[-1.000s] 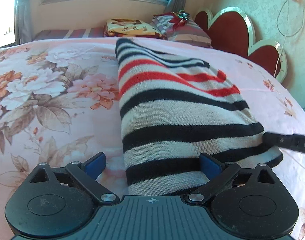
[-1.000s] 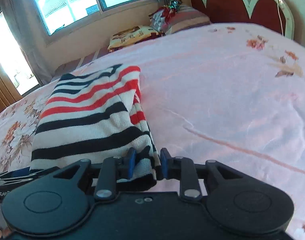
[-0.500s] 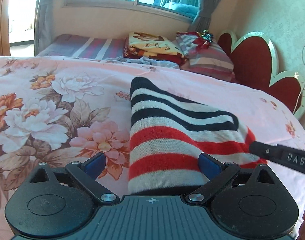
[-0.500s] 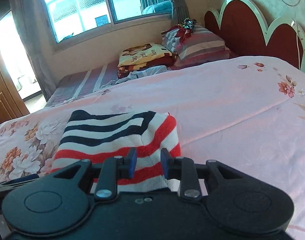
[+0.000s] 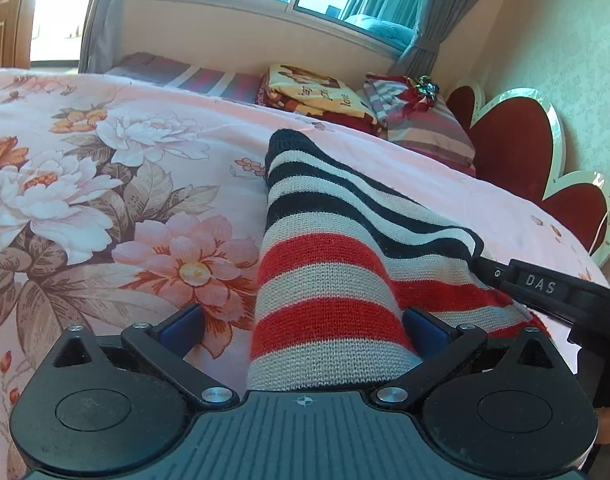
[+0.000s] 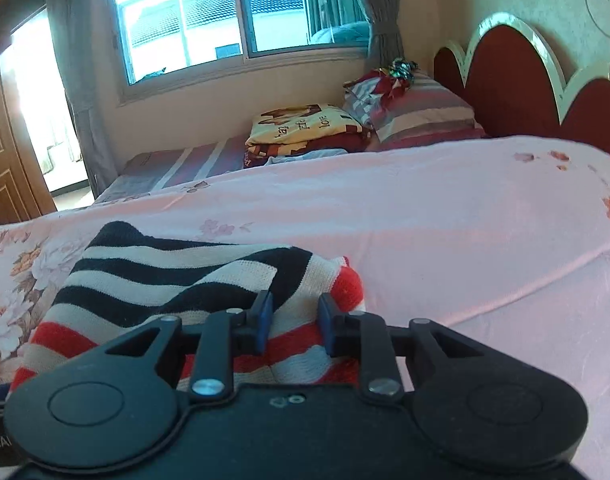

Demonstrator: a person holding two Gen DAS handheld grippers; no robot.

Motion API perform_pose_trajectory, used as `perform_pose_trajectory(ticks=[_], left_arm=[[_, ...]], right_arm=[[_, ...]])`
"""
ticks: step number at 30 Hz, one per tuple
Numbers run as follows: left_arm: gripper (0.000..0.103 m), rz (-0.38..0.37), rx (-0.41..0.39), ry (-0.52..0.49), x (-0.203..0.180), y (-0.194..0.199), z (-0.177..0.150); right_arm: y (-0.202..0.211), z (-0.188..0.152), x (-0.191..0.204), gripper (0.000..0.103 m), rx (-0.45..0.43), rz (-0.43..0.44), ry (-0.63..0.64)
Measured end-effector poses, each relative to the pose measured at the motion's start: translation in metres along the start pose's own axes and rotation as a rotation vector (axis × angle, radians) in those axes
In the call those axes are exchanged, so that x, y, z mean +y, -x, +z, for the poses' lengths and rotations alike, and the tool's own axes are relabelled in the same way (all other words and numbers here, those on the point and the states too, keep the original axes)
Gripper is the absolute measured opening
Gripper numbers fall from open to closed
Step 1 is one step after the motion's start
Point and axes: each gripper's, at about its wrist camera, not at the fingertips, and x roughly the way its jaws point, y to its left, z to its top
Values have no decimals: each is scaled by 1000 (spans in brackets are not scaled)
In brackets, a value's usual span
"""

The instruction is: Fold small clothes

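Note:
A small knit garment with black, cream and red stripes (image 5: 345,248) lies folded on the pink floral bedspread (image 5: 105,208). My left gripper (image 5: 305,324) is wide open, and the garment's near left edge lies between its blue pads without being pinched. My right gripper (image 6: 291,320) has its jaws partly apart around the garment's near right corner (image 6: 297,292). The garment fills the lower left of the right wrist view (image 6: 165,276). The right gripper's finger (image 5: 545,286) shows at the garment's right edge in the left wrist view.
Folded blankets (image 5: 321,92) and a striped pillow (image 5: 421,128) lie at the head of the bed by the window wall. A red scalloped headboard (image 5: 525,148) stands at the right. Bare pink bedspread (image 6: 465,240) stretches to the right of the garment.
Both grippers moved forward over the garment, carrying its near end onto the far part. The right gripper's jaws, shut on the edge before, have now spread apart.

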Motion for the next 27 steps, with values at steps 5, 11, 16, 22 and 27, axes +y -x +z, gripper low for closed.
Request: perform_pose_trajectory(ticks=[5, 11, 16, 22, 27], left_arm=[[103, 3, -29, -15, 3, 17, 8], [103, 46, 18, -36, -3, -5, 21], [103, 33, 23, -17, 0, 1, 19], [103, -4, -6, -50, 1, 41, -3], [103, -11, 16, -53, 2, 39, -18]], right_arm=[[16, 14, 6, 26, 43, -41, -11], [2, 11, 22, 26, 68, -80, 57], [25, 18, 12, 25, 56, -86, 39], [86, -12, 12, 27, 29, -14, 99], [89, -43, 10, 29, 73, -41, 122]])
